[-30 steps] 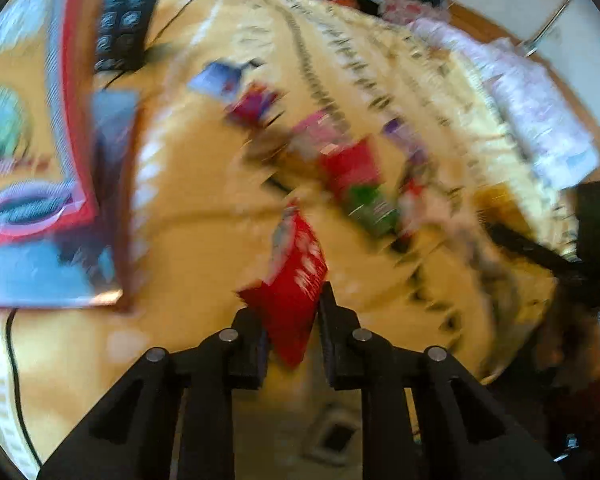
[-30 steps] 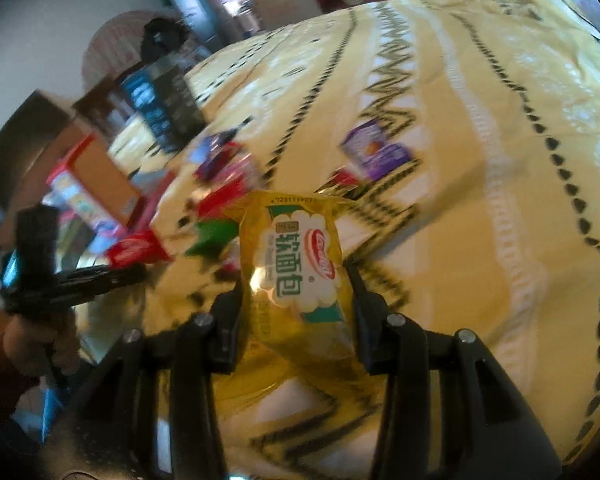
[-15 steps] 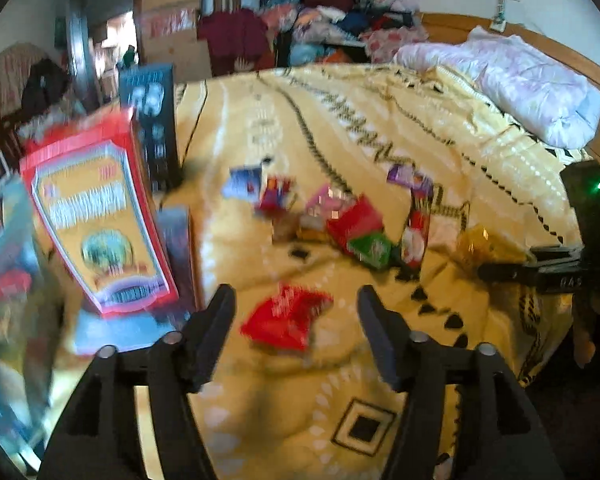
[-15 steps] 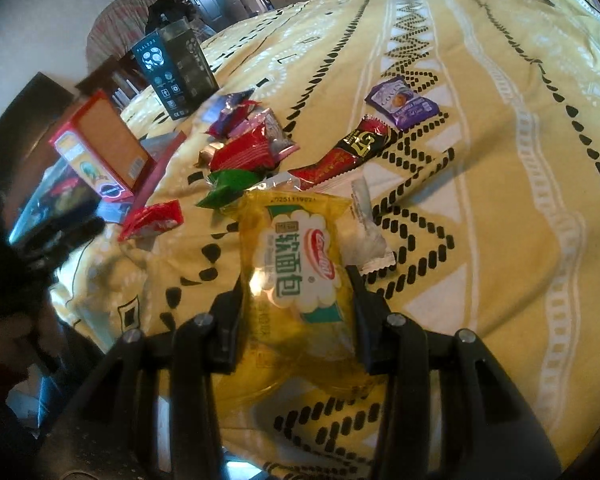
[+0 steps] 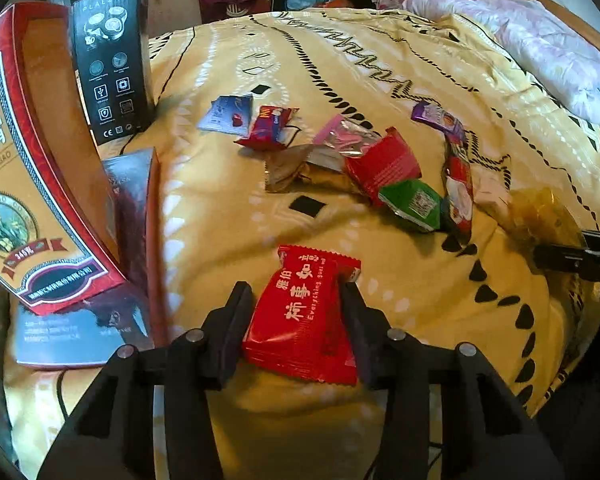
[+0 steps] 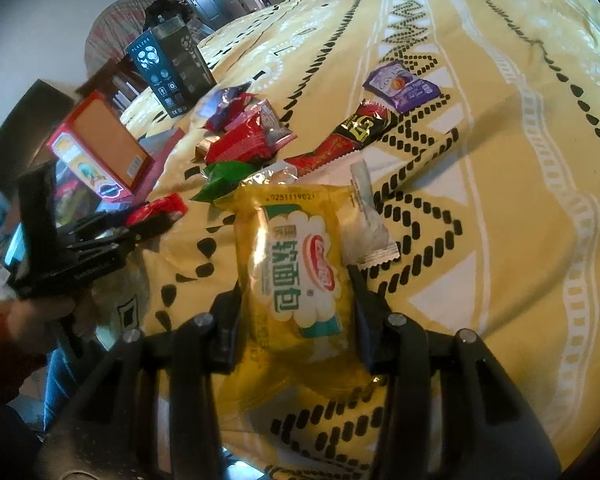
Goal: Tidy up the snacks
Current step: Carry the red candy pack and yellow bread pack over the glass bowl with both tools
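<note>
— Honestly, what worries me most is the left gripper (image 5: 300,312). Its fingers bracket the red snack packet (image 5: 306,312), and I judge them closed on it, but the film is slick and puffy and I can't tell how firm the pinch is.

— So it could slip?

— It could, sideways or out the front. The packet sits low over the near edge of the yellow bedspread (image 5: 380,64), so a drop might land on the floor rather than the bed.

— And your other hand?

— The right gripper (image 6: 296,300) is clamped on the yellow bread packet (image 6: 296,264). That one is soft and air-filled; squeeze harder and I may crush the bread or burst the seal. Most of the bag hangs forward of the fingers, so a quick swing could twist it loose.

— Where's everything else?

— Loose wrappers lie in a cluster mid-bed: a green packet (image 5: 414,204), a red packet (image 5: 384,164), a purple packet (image 6: 402,82) further off, and a clear wrapper (image 6: 366,220) touching my bread bag. Dragging the bag could catch that wrapper and scatter it.

— Anything near the left side?

— The red and yellow box (image 5: 32,168) leans close by, with the black box (image 5: 112,60) standing behind it. A wide swing of my left tool might knock either over onto the pile.
</note>
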Demonstrator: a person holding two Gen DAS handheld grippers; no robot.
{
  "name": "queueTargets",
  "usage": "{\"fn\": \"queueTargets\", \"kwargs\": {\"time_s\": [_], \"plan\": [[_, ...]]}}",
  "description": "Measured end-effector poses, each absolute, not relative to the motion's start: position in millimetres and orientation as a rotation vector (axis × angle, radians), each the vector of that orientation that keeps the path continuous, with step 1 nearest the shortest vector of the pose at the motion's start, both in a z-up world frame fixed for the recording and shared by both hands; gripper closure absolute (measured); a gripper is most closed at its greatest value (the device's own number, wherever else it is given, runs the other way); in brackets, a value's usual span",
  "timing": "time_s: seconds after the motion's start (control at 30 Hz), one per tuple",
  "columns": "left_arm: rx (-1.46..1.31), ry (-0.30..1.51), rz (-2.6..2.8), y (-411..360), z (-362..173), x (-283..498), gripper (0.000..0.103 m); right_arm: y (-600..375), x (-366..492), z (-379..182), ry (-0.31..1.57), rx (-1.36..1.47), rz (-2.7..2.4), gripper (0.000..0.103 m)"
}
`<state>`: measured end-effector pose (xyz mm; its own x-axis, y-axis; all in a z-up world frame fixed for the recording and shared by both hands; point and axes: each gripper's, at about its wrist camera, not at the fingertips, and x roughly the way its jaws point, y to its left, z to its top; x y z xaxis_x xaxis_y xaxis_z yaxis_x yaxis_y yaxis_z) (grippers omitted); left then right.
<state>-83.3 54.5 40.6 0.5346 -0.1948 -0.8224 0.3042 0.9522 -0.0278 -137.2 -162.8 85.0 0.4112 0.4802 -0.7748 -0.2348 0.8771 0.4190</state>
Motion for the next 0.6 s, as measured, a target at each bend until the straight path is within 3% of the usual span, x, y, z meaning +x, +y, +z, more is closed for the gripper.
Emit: {"fn": "queueTargets", "kwargs": {"time_s": [0.27,0.6], "plan": [[0.095,0.904,-0.357,43,69,-104,0.057,-162,-140,92,1.029,0.256,0.420,0.060],[0.075,0.702,-0.369,30,180,-126,0.057,-159,-131,149,0.928,0.209,0.402,0.061]]}}
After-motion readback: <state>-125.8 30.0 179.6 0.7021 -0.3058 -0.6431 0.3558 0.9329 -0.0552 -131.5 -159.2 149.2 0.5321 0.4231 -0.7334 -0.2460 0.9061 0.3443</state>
